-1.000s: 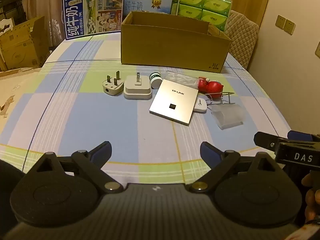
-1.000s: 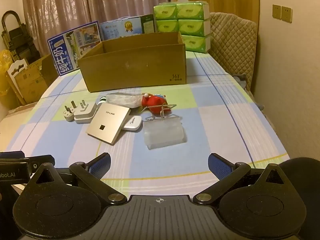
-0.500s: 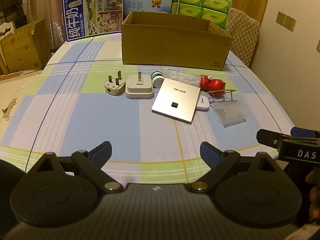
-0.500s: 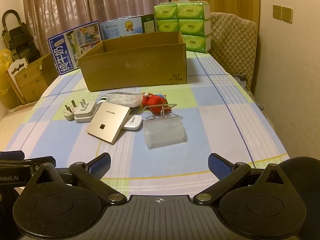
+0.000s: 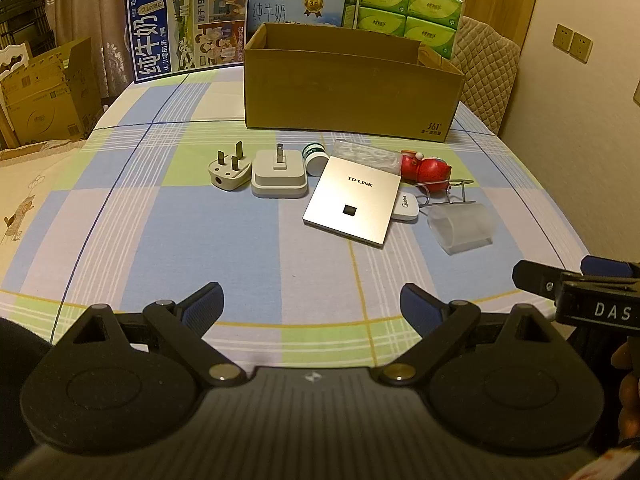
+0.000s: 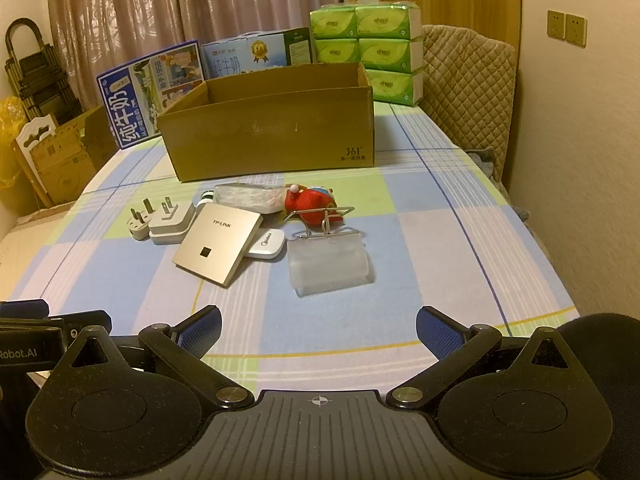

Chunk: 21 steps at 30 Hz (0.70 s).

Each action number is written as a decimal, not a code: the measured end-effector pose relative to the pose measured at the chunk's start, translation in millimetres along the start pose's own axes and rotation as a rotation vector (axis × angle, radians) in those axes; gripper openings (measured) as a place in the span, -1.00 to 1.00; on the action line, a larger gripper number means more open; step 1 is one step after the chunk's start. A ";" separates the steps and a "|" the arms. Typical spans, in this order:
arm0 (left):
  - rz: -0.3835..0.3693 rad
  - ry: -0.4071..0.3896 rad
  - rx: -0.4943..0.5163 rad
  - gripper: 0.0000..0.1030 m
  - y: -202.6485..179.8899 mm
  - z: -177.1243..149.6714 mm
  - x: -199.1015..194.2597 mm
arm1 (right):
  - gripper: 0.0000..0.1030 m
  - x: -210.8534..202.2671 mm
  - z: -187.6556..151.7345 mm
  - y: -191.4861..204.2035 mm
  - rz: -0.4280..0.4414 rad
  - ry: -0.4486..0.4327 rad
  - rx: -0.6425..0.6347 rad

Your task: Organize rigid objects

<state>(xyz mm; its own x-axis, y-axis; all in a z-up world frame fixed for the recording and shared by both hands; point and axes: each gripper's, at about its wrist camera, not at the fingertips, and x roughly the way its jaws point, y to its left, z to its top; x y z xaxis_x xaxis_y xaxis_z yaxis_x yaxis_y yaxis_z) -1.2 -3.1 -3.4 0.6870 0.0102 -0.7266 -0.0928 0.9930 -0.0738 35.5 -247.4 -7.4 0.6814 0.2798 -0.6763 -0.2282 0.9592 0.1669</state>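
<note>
Small objects lie in a row on the checked tablecloth: a three-pin plug [image 5: 228,171] [image 6: 138,227], a white charger [image 5: 279,174] [image 6: 170,225], a small white-green jar [image 5: 315,157], a silver TP-LINK panel [image 5: 354,205] [image 6: 218,249], a white Midea dongle [image 5: 408,209] [image 6: 266,244], a red toy [image 5: 426,168] [image 6: 314,202], a wire rack [image 5: 446,191] [image 6: 322,218] and a frosted plastic cup [image 5: 462,229] [image 6: 330,266]. An open cardboard box [image 5: 352,92] [image 6: 272,136] stands behind them. My left gripper [image 5: 311,306] and right gripper [image 6: 318,330] are open and empty, near the front edge.
Milk cartons [image 5: 188,28] and green tissue packs [image 5: 410,8] stand behind the box. A padded chair [image 6: 468,80] is at the far right, cardboard boxes [image 5: 44,92] at the left. A clear packet [image 6: 248,196] lies behind the panel.
Both grippers have drifted only slightly; the left view has shifted a little so the objects sit slightly farther right. Nothing on the table has moved.
</note>
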 end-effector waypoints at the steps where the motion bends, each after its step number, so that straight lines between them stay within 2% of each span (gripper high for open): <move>1: 0.000 0.000 0.000 0.80 0.0 0.0 0.0 | 0.96 -0.8 0.8 -1.1 0.001 0.000 -0.001; 21: -0.001 0.002 -0.001 0.80 -0.3 -0.5 -0.6 | 0.96 0.7 -1.7 0.7 0.000 0.003 -0.002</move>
<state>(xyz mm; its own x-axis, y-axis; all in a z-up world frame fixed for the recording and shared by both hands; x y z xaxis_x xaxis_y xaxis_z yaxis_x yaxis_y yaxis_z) -2.0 -3.4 -3.3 0.6858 0.0087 -0.7278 -0.0929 0.9928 -0.0756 34.6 -246.5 -8.9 0.6794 0.2798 -0.6783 -0.2300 0.9591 0.1653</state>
